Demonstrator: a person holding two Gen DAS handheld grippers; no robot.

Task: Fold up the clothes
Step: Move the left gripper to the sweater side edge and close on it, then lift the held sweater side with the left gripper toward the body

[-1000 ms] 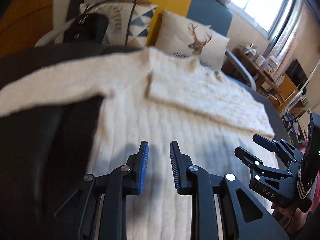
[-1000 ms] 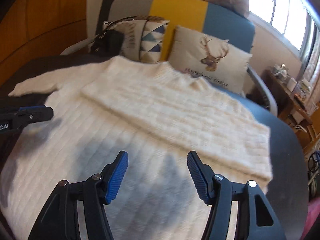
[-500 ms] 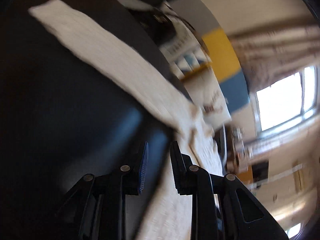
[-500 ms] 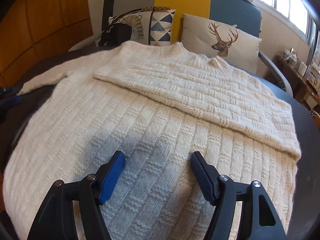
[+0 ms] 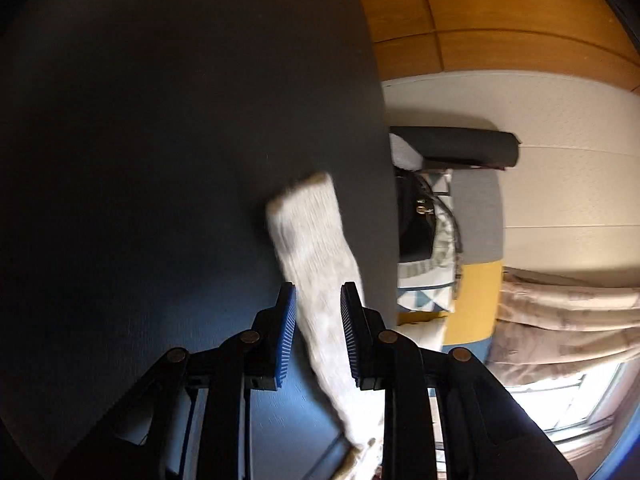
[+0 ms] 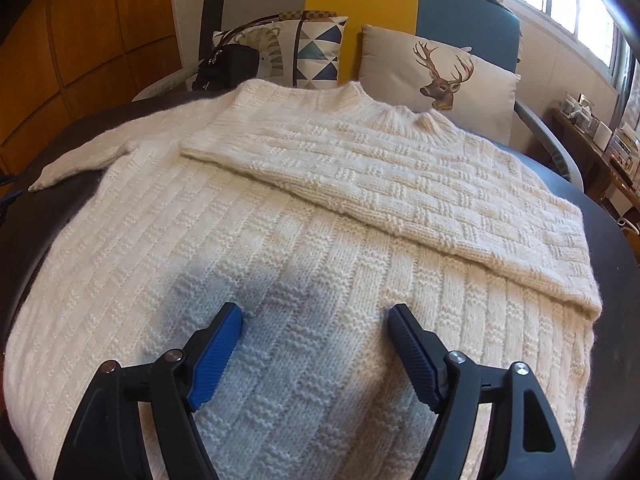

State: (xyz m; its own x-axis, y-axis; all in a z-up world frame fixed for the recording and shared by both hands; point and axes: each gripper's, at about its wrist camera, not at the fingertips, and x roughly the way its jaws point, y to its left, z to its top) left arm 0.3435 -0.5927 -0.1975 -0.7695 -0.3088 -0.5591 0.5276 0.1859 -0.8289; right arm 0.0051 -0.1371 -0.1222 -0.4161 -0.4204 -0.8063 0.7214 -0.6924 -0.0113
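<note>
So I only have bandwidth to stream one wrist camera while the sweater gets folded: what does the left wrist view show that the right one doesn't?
Left wrist only: the left gripper, its fingers open on either side of the unfolded sleeve, and the bare dark table beyond the cuff.

Right wrist only: the right gripper, open above the sweater body, the other sleeve already folded across the chest, and the deer cushion.

Both: the unfolded sleeve, the table, the black bag and the patterned cushion.

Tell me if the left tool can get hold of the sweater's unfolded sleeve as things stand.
Probably yes: the sleeve lies flat on the dark table, running between the left tool's open fingers, with nothing blocking it. Actual contact is unclear.
</note>
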